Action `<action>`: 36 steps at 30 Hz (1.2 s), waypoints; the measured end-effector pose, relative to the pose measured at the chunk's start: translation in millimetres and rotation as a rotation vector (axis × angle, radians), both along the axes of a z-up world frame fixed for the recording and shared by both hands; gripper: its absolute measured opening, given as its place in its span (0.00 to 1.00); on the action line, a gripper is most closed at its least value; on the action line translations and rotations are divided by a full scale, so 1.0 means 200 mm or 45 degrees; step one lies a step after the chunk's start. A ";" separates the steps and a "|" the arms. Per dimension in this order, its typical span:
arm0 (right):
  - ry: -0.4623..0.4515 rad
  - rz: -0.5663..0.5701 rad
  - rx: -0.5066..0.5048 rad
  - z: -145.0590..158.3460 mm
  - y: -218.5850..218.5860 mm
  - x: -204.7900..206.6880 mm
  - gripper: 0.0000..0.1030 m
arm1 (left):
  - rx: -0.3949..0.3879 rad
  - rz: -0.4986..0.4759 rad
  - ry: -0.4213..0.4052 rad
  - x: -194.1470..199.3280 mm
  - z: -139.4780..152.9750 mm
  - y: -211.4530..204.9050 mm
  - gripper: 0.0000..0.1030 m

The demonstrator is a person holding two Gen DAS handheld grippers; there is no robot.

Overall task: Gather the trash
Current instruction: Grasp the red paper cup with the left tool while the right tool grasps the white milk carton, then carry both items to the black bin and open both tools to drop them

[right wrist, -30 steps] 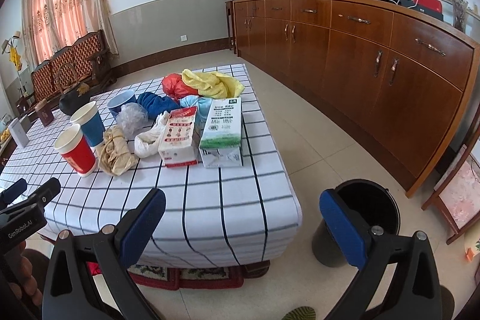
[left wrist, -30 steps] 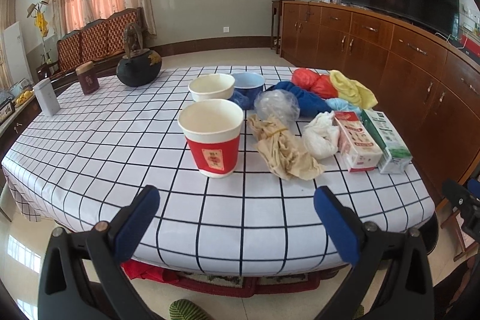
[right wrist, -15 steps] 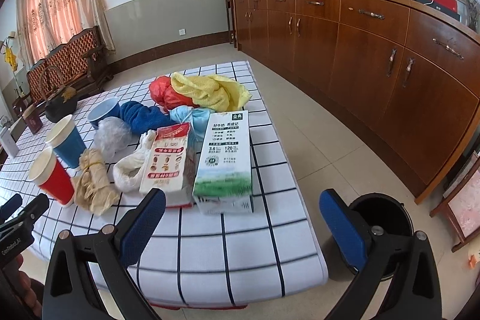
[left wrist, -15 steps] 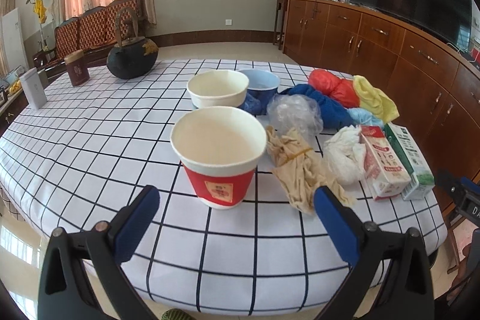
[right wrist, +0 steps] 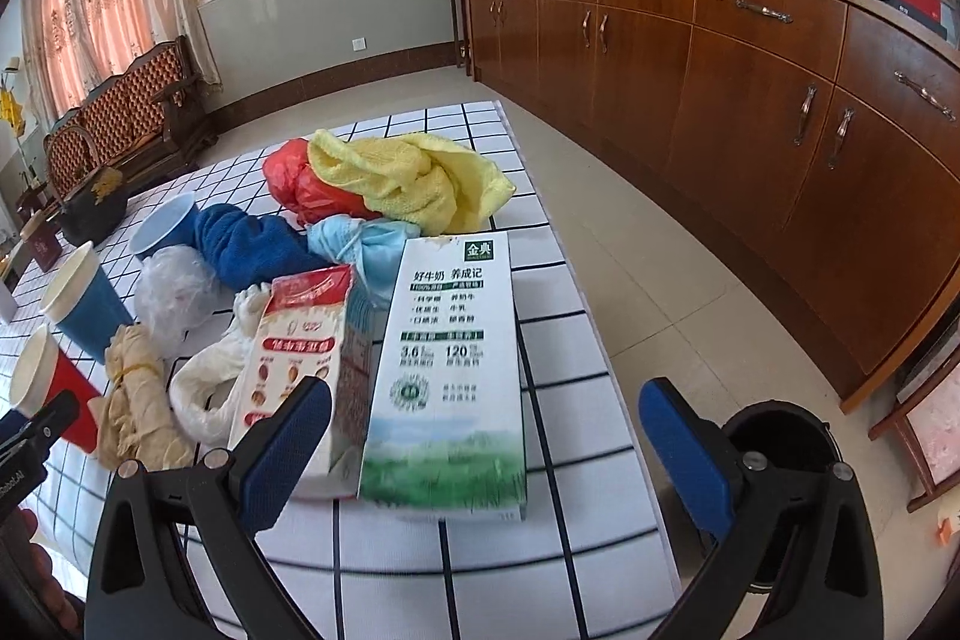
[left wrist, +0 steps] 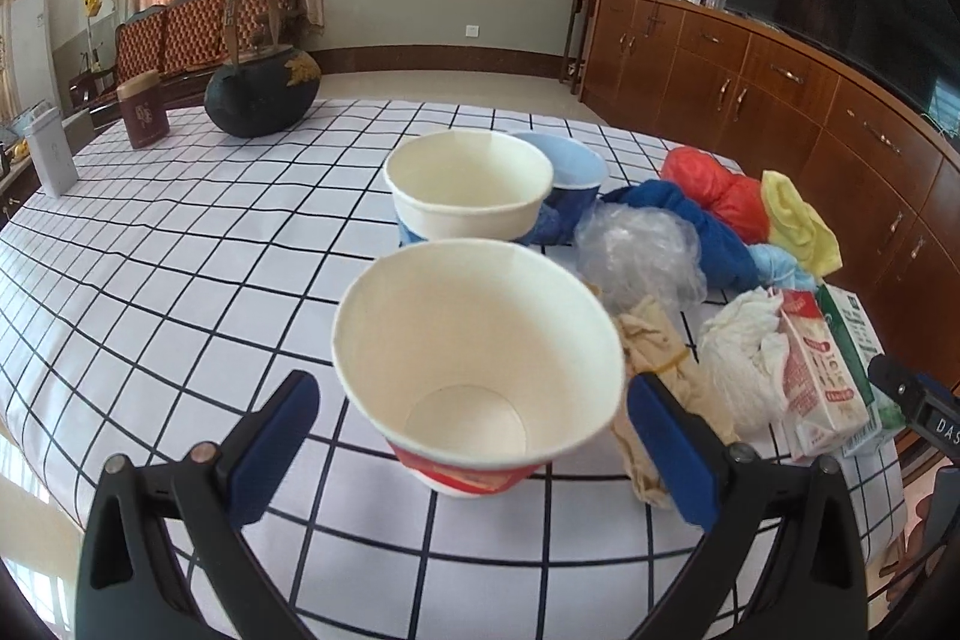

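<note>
My left gripper [left wrist: 474, 451] is open, its blue pads on either side of an upright red paper cup [left wrist: 474, 358] on the checked tablecloth. A blue paper cup [left wrist: 468, 187] stands just behind it. My right gripper [right wrist: 483, 451] is open and empty over the near end of a green-and-white milk carton [right wrist: 450, 370] that lies flat. A red-and-white carton [right wrist: 297, 352] lies to its left. Crumpled brown paper [right wrist: 135, 394], a white bag [right wrist: 204, 388], a clear plastic bag [right wrist: 171, 295] and coloured cloths [right wrist: 408, 178] lie between cups and cartons.
A black bin [right wrist: 780, 436] stands on the floor right of the table [right wrist: 558, 550]. A long wooden sideboard [right wrist: 750, 100] runs along the right wall. A black teapot [left wrist: 261, 91], a brown tin [left wrist: 144, 115] and a white box [left wrist: 51, 151] stand at the table's far left.
Both grippers have moved forward and down towards the table. The left now straddles the red cup; the right has closed in on the green-and-white carton. Both stay open.
</note>
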State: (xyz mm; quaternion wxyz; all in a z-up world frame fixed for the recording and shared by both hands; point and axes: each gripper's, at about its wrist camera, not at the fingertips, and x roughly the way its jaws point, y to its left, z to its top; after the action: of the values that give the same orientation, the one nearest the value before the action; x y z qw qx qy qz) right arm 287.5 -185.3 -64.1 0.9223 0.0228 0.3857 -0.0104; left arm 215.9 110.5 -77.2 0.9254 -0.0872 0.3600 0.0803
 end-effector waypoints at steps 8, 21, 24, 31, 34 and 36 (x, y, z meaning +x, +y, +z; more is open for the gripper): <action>0.045 -0.011 0.011 -0.07 -0.01 0.10 0.94 | 0.001 -0.036 0.033 0.05 -0.03 0.00 0.74; 0.104 0.049 0.062 -0.13 0.00 0.13 0.57 | -0.020 -0.064 0.010 0.02 -0.05 -0.01 0.58; 0.076 0.052 0.070 -0.11 -0.01 0.11 0.57 | -0.020 -0.062 -0.010 -0.01 -0.03 -0.01 0.57; 0.008 0.064 0.078 -0.02 -0.06 -0.01 0.57 | -0.020 -0.101 -0.058 -0.11 0.07 -0.05 0.57; -0.007 0.047 0.091 0.01 -0.12 -0.09 0.57 | -0.029 -0.158 -0.062 -0.14 0.11 -0.12 0.57; -0.016 0.029 0.099 0.03 -0.18 -0.13 0.57 | -0.040 -0.202 -0.063 -0.15 0.12 -0.18 0.57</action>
State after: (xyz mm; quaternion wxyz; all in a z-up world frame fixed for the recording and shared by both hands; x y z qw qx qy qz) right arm 262.2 -220.3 -57.4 0.9232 0.0543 0.3803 0.0153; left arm 185.5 74.7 -52.2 0.9360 -0.0748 0.3438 -0.0011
